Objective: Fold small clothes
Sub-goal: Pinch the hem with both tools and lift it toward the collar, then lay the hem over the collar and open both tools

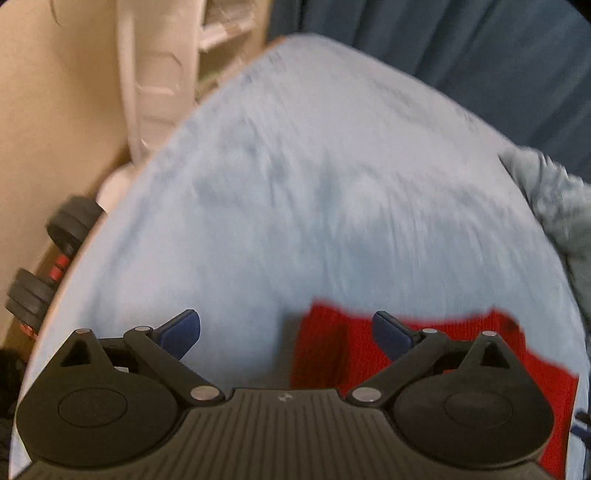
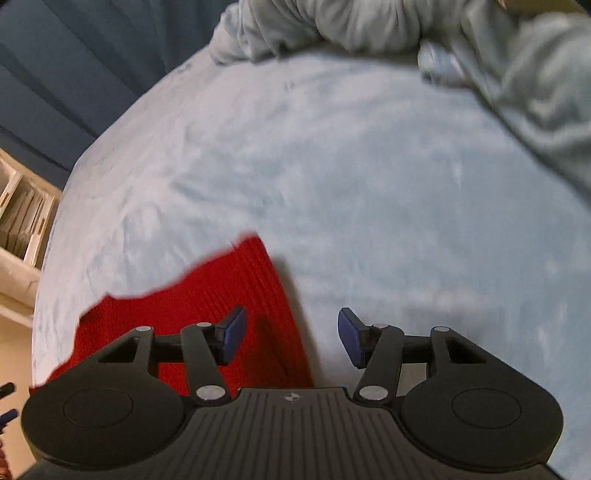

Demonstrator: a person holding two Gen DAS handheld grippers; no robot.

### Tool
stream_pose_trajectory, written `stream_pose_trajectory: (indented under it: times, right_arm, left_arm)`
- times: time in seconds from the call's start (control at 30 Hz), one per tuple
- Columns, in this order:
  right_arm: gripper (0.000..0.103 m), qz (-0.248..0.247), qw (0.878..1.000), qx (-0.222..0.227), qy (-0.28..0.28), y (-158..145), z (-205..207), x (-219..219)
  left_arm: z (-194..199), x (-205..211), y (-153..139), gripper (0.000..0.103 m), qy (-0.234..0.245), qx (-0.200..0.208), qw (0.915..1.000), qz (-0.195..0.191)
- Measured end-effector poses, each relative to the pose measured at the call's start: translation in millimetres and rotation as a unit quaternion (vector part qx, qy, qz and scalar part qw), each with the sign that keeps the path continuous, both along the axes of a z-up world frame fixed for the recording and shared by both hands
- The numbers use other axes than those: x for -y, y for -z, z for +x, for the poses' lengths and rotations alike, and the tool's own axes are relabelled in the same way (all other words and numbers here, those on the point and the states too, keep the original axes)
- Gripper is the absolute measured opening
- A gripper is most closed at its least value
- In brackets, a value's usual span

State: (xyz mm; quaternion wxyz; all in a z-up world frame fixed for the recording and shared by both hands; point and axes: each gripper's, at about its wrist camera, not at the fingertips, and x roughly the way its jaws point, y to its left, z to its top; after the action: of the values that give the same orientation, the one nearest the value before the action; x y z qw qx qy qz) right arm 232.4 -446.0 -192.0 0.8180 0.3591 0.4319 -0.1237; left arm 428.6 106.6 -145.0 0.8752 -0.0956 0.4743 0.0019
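Above the red cloth (image 1: 436, 354), left tool (image 1: 286, 334) and right tool (image 2: 291, 334) gape, empty.

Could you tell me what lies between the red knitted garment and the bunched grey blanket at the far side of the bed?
Only bare light blue bedcover lies between the red garment and the grey blanket, seen best in the right wrist view.

Pale blue fleecy bed cover (image 1: 314, 192) spread ahead of both tongs. Black-and-red dumbbell (image 1: 48, 254) off left beside dark blue curtain (image 1: 461, 44). Crumpled grey-blue blanket (image 2: 406, 26) heaped far ahead, right.
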Motion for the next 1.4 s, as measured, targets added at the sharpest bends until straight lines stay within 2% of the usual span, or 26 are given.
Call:
stream_pose_trajectory:
  times: [0.1,0.17,0.2,0.23,0.27,0.3,0.37,0.47,0.53,0.57,0.63,0.7,0.77,0.83,0.87,0.9,0.93,0.97,1.0,1.03,1.1,1.23,1.3,1.33,1.4]
  right_arm:
    - [0.057,0.025,1.0,0.004,-0.003,9.5,8.1,-8.9]
    - [0.057,0.015,1.0,0.013,-0.008,11.0,13.3,-15.7]
    - [0.054,0.003,1.0,0.018,-0.012,10.3,16.7,-19.6]
    - [0.048,-0.016,0.999,0.024,-0.016,7.2,18.9,-24.3]
    - [0.028,-0.04,0.999,0.031,-0.019,3.5,19.0,-28.4]
    - [0.012,-0.069,0.996,0.042,-0.026,-4.1,18.7,-33.5]
    - [0.011,-0.096,0.992,0.068,-0.036,-19.1,15.7,-38.0]
    - [0.011,-0.093,0.989,0.111,-0.027,-48.4,4.4,-32.6]
    - [0.011,-0.077,0.989,0.122,-0.011,-49.7,0.1,-22.4]
    - [0.011,-0.077,0.991,0.112,-0.003,-41.4,4.9,-19.4]
    - [0.011,-0.091,0.993,0.07,-0.004,-16.6,20.4,-18.3]
    - [0.011,-0.106,0.994,0.017,-0.009,16.1,35.1,-21.9]
    - [0.012,-0.132,0.991,0.013,-0.011,27.3,40.2,-28.1]
    - [0.012,-0.139,0.99,0.015,-0.01,24.0,41.8,-30.6]
    - [0.015,-0.139,0.99,0.014,-0.009,23.6,41.5,-29.4]
    - [0.027,-0.139,0.99,0.011,-0.007,23.3,40.1,-26.4]
    - [0.036,-0.139,0.99,0.005,-0.001,22.8,37.5,-23.7]
    - [0.051,-0.135,0.991,-0.002,0.013,20.5,32.5,-17.7]
    - [0.055,-0.125,0.992,-0.002,0.03,15.3,24.6,-13.3]
    - [0.055,-0.117,0.992,0.002,0.041,7.4,15.0,-12.7]
    - [0.054,-0.136,0.99,0.019,0.046,-15.0,-11.1,-21.5]
    - [0.054,-0.168,0.98,0.094,-0.054,-48.2,-69.4,-73.0]
    - [0.045,-0.162,0.974,0.111,-0.113,-46.1,-92.6,-101.8]
    - [0.041,-0.156,0.973,0.106,-0.134,-39.6,-100.0,-112.8]
    - [0.039,-0.155,0.974,0.065,-0.15,-17.3,-109.1,-126.6]
  left_arm:
    - [-3.0,11.4,12.1,0.1,0.021,-0.014,0.9996,0.009]
    - [-3.8,24.5,12.9,0.1,0.043,-0.014,0.9983,0.037]
    - [-5.0,29.4,14.6,0.095,0.056,-0.008,0.997,0.052]
    - [-8.9,36.4,14.8,0.084,0.07,0.001,0.9954,0.066]
    - [-9.8,44.5,15.3,0.03,0.093,0.007,0.9924,0.08]
    - [-6.6,48.8,16.7,0.013,0.109,0.002,0.9906,0.083]
    - [-9.5,47.1,11.0,0.013,0.102,0.013,0.9918,0.076]
    - [-11.5,24.7,-6.2,0.012,0.077,0.038,0.9954,0.041]
    - [-5.1,7.1,-3.2,0.012,0.058,0.035,0.9975,0.021]
    - [0.5,3.1,3.8,0.012,0.048,0.024,0.9984,0.02]
    - [10.4,3.3,22.4,0.013,0.042,0.002,0.9988,0.026]
    - [15.4,12.9,40.3,0.014,0.044,-0.005,0.9978,0.049]
    - [17.2,19.7,43.8,0.015,0.046,0.002,0.997,0.063]
    - [16.0,19.3,42.3,0.022,0.043,0.01,0.9964,0.072]
    - [16.0,18.4,41.9,0.039,0.043,0.015,0.9957,0.081]
    - [16.2,17.0,41.5,0.069,0.035,0.017,0.9944,0.098]
    - [16.1,14.2,41.3,0.081,0.024,0.017,0.9929,0.115]
    - [11.4,11.7,38.6,0.093,0.011,0.023,0.9909,0.132]
    - [6.1,8.5,34.7,0.094,0.006,0.03,0.9906,0.133]
    - [-1.8,3.8,29.5,0.094,0.006,0.033,0.9918,0.123]
    - [-21.1,-0.4,19.2,0.094,0.004,0.038,0.9931,0.111]
    - [-86.9,15.2,-3.5,0.094,0.043,0.075,0.9896,0.115]
    - [-119.2,24.5,-5.8,0.097,0.066,0.082,0.9884,0.11]
    - [-135.9,29.8,-2.1,0.101,0.078,0.079,0.9878,0.109]
    - [-157.9,39.4,11.2,0.103,0.089,0.068,0.9852,0.13]
